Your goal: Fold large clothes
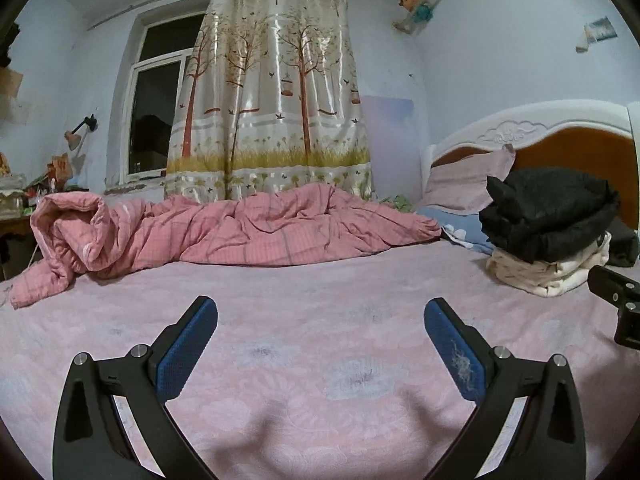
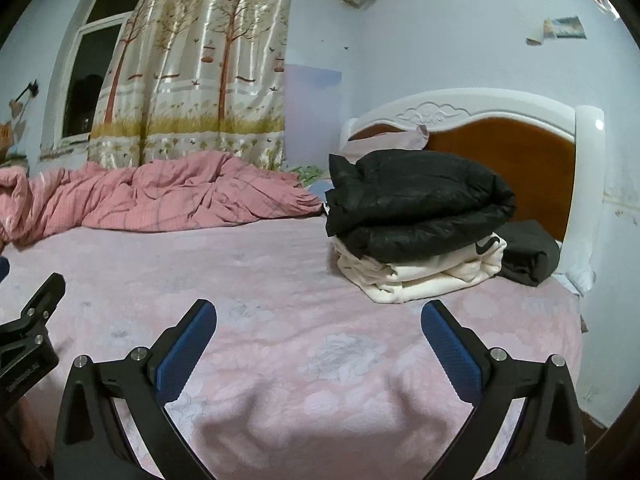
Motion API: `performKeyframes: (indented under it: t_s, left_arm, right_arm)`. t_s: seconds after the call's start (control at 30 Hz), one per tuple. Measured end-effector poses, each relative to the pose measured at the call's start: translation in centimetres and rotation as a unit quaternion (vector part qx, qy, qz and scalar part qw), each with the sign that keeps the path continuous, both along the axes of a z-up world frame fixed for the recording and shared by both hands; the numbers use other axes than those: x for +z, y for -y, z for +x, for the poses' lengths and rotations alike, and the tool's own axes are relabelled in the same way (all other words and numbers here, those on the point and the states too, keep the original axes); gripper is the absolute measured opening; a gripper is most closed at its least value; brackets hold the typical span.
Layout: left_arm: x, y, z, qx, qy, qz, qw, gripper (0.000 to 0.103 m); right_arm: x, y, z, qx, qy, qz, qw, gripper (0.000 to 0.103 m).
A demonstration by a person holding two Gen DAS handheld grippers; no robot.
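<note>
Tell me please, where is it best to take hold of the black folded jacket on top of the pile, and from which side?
Probably at the rounded folded edge of the black jacket, on the side facing the right gripper. The layers bulge out there above the cream garment, so open jaws could slide around them from the front.

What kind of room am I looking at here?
Most likely a home bedroom: a bed with a pink sheet and carved headboard, a rumpled pink quilt, folded clothes stacked near the pillow, and a curtained window.
</note>
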State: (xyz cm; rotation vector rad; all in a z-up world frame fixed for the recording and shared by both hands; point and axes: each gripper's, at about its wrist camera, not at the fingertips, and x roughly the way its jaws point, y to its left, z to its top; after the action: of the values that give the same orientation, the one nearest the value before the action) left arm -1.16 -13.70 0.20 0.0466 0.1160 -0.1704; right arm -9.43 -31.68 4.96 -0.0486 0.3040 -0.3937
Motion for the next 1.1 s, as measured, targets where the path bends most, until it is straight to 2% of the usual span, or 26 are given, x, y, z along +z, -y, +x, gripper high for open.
performKeyframes:
  t_s: [0.1, 0.27, 0.83, 1.1]
  left_arm:
    - [0.0, 0.0, -0.2, -0.006, 0.006, 0.000, 1.0000, 0.103]
    - [-0.1, 0.2, 0.3, -0.009, -0.009, 0.005, 0.9999, 0.103]
    - [-0.3, 1.6, -0.7, -0.009, 0.021, 0.030, 0.9993, 0.103]
    - [-0.3, 1.8, -0.5, -0.008, 0.018, 0.032, 0.9993, 0.103]
  right_arm:
    - [-0.1, -0.5, 0.0, 0.002, 0.001, -0.009, 1.000, 0.103]
    - [-0.1, -0.5, 0.0, 0.003, 0.001, -0.012, 1.000, 0.103]
    - [-0.1, -1.3, -0.3, -0.001, -0.003, -0.011, 1.000, 0.103]
    - [-0.1, -1.6, -0.5, 0.003, 0.000, -0.022, 1.000, 0.103]
